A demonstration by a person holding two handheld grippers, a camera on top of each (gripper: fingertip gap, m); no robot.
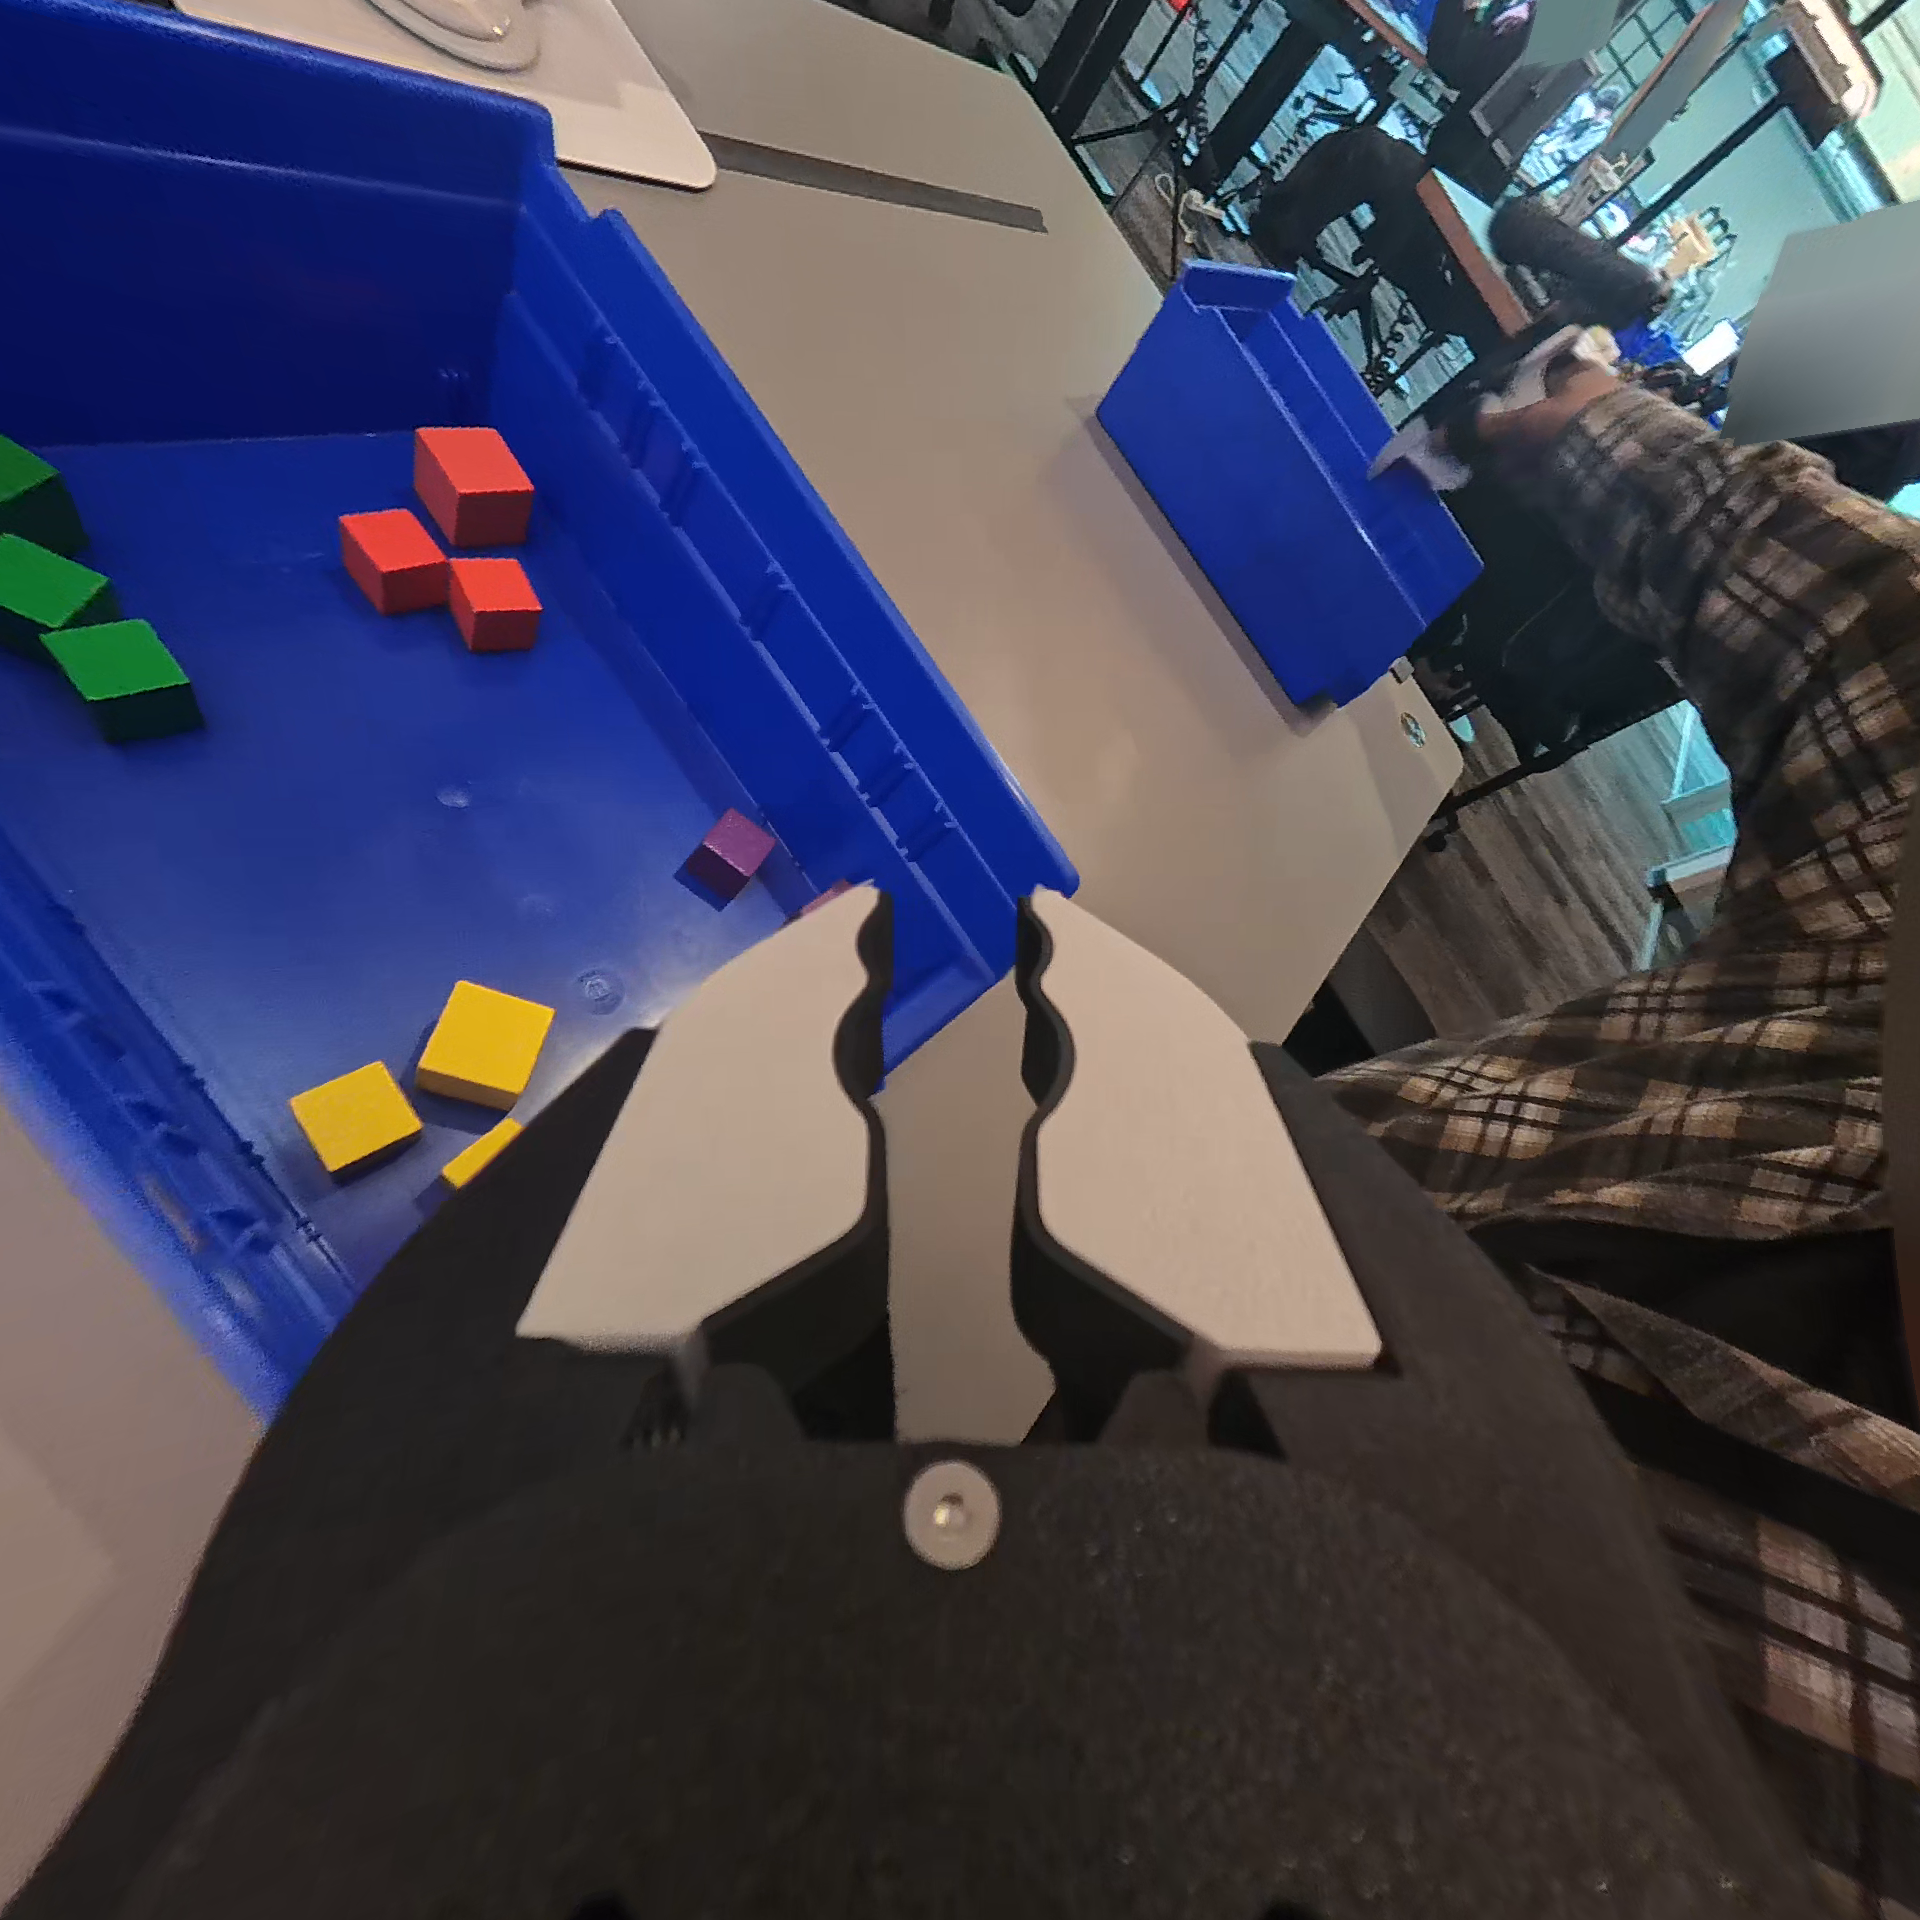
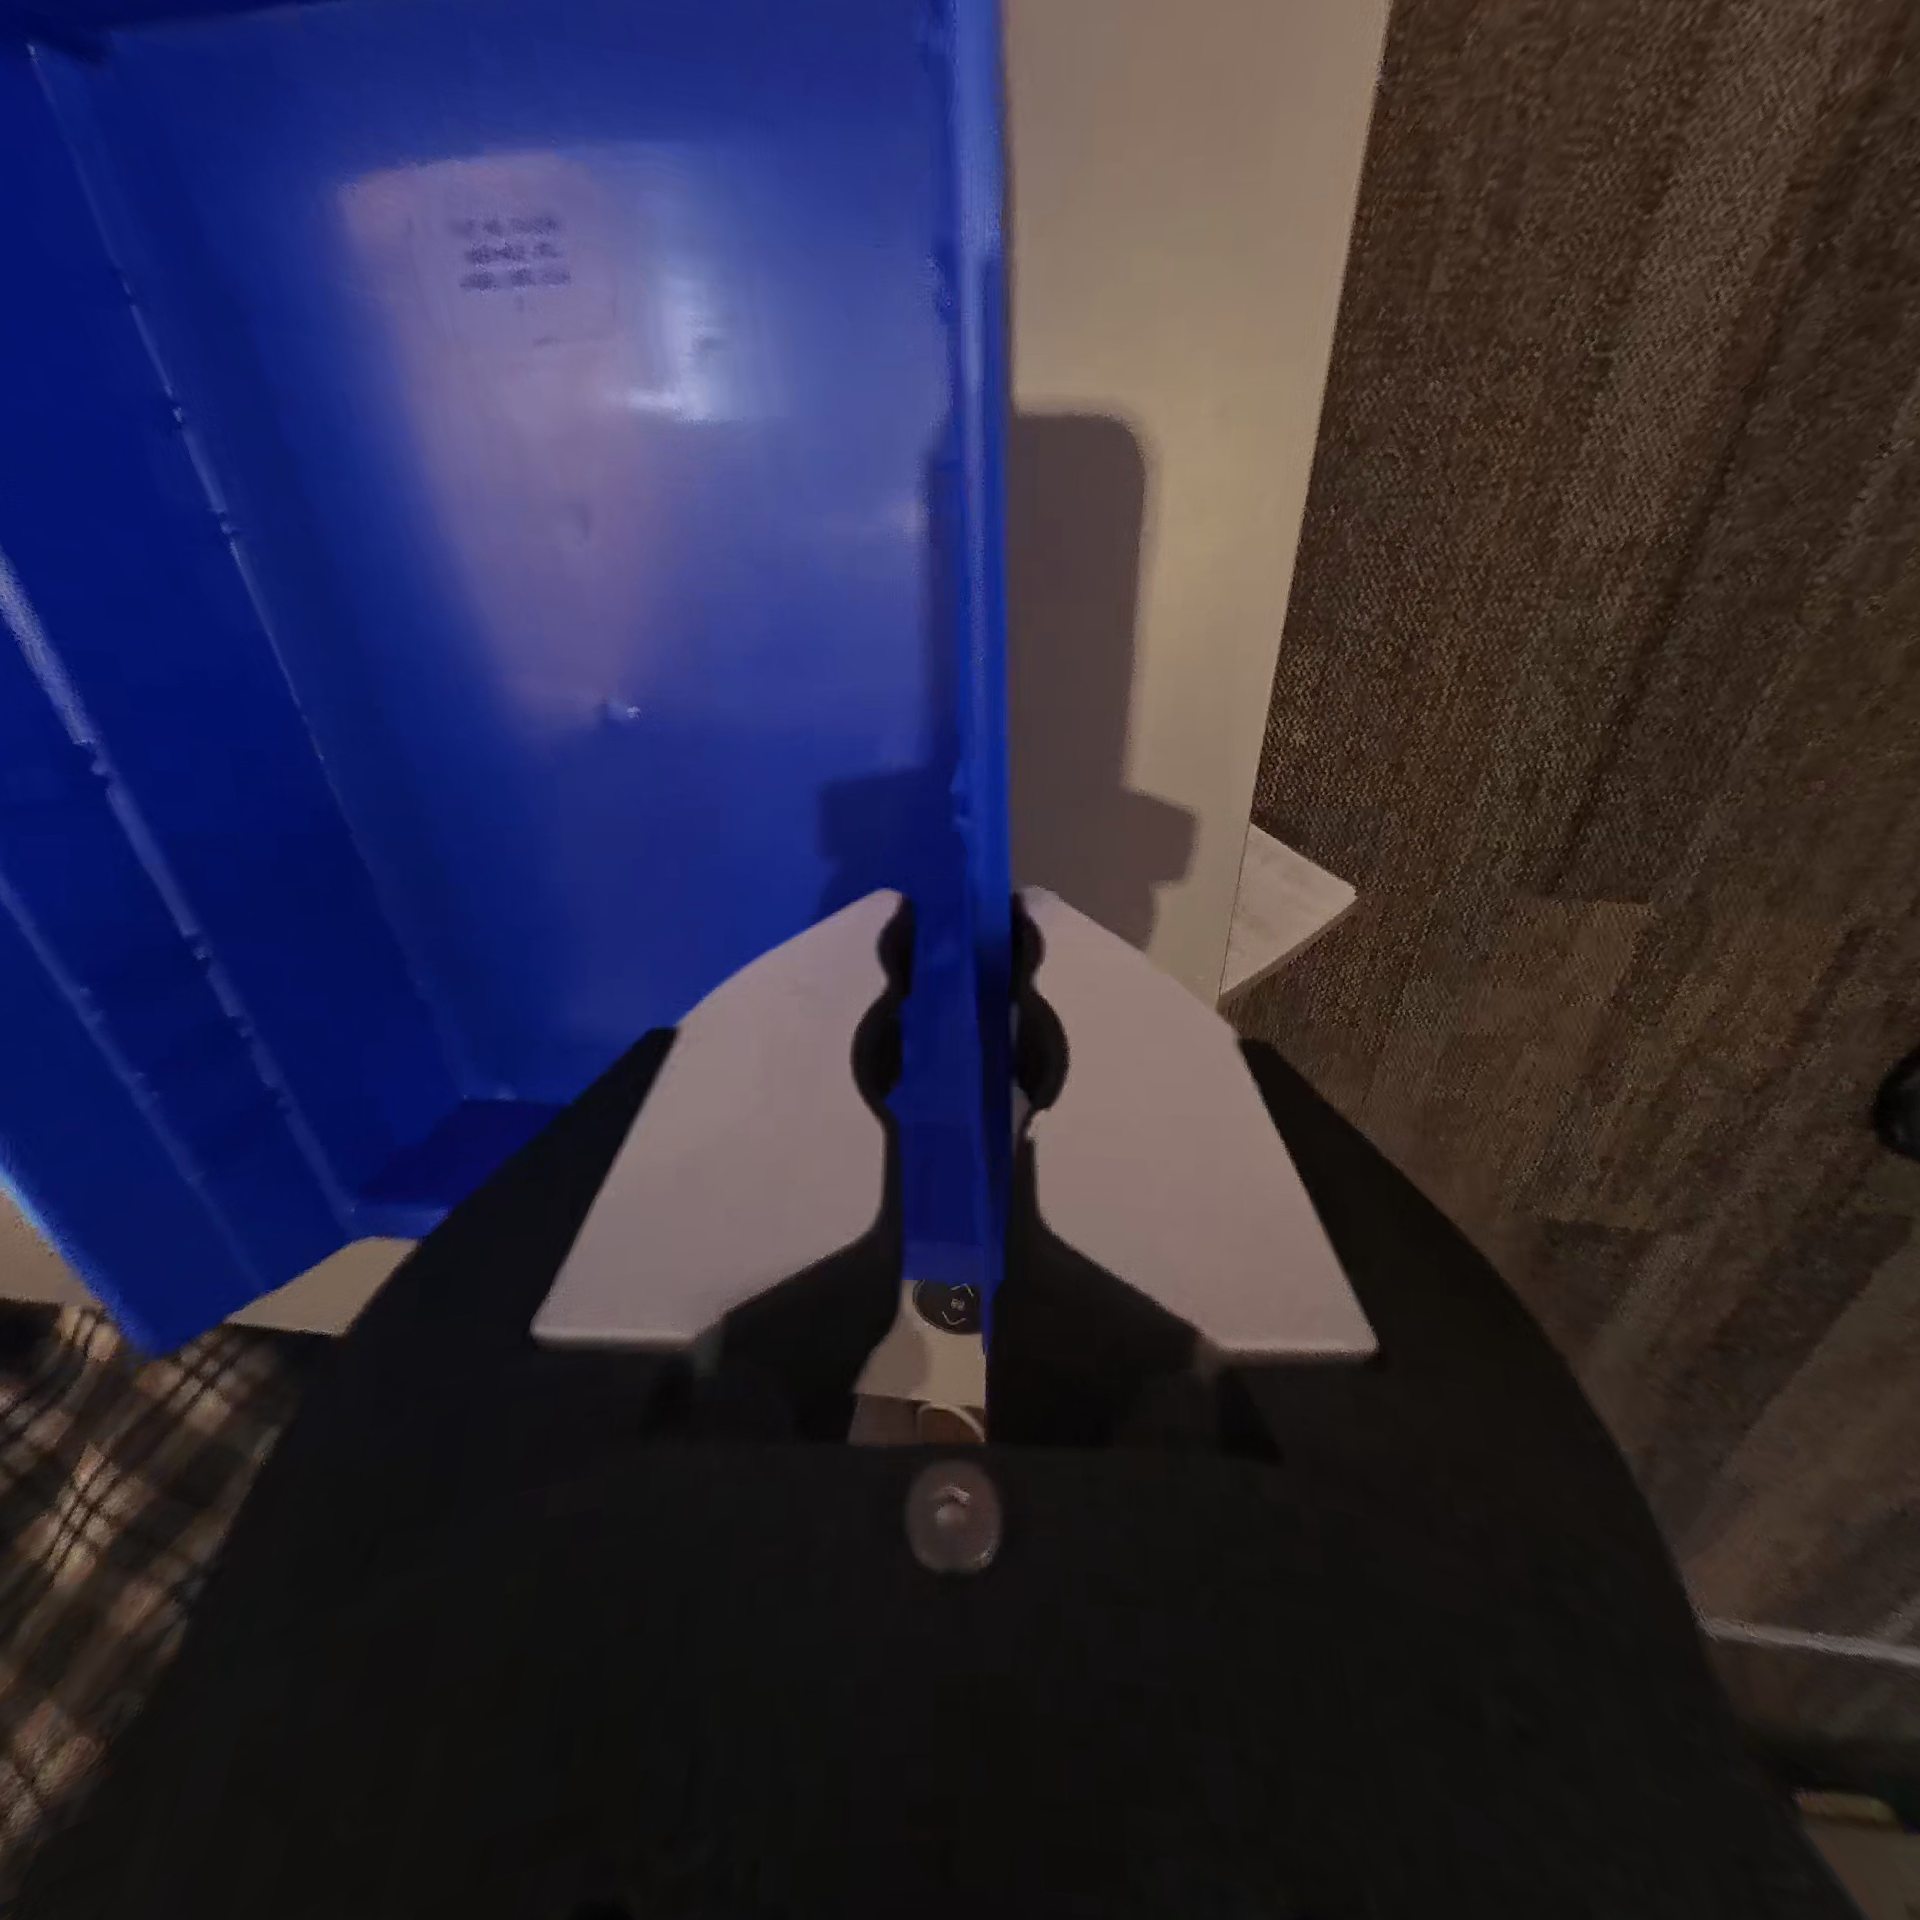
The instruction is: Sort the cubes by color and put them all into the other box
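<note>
The right gripper (image 2: 961,914) clamped the small blue bin's (image 2: 520,520) side wall; the left gripper (image 1: 951,914) hung parted, holding nothing, beside the large blue bin (image 1: 790,623) holding 3 red cubes (image 1: 447,540)

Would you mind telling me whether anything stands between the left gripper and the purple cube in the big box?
Nothing visible does. The left gripper hangs open at the big box corner; the purple cube lies just beyond its fingers.
</note>
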